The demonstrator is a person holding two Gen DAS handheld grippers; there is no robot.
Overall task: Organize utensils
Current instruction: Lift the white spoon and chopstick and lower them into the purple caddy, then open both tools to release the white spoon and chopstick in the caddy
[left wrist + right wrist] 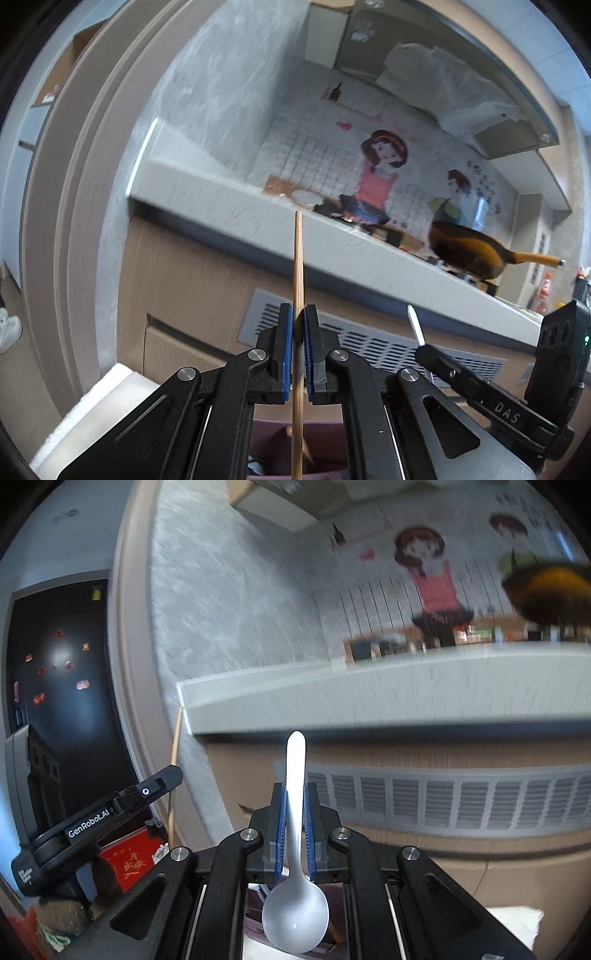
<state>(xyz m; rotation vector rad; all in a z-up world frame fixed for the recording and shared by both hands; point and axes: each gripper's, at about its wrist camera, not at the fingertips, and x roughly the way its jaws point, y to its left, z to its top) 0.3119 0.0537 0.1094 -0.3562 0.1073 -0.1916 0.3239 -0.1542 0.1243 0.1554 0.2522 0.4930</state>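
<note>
While both grippers hold a utensil aloft, the job is to set each down without slipping.

Left gripper (299, 350) pinches a chopstick (297, 280) upright between its pads; right gripper (295, 834) pinches a white spoon (295, 886) by the handle, bowl toward the camera (frames are blurred). Keep both grips firm, lower each slowly, and keep the two tools apart; where they belong is out of view.

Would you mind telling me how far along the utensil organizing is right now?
Nothing visibly sorted yet. In hand: the left tool is shut on a wooden chopstick, and the right tool is shut on a white plastic spoon. Both are lifted before the counter; placing them remains.
</note>
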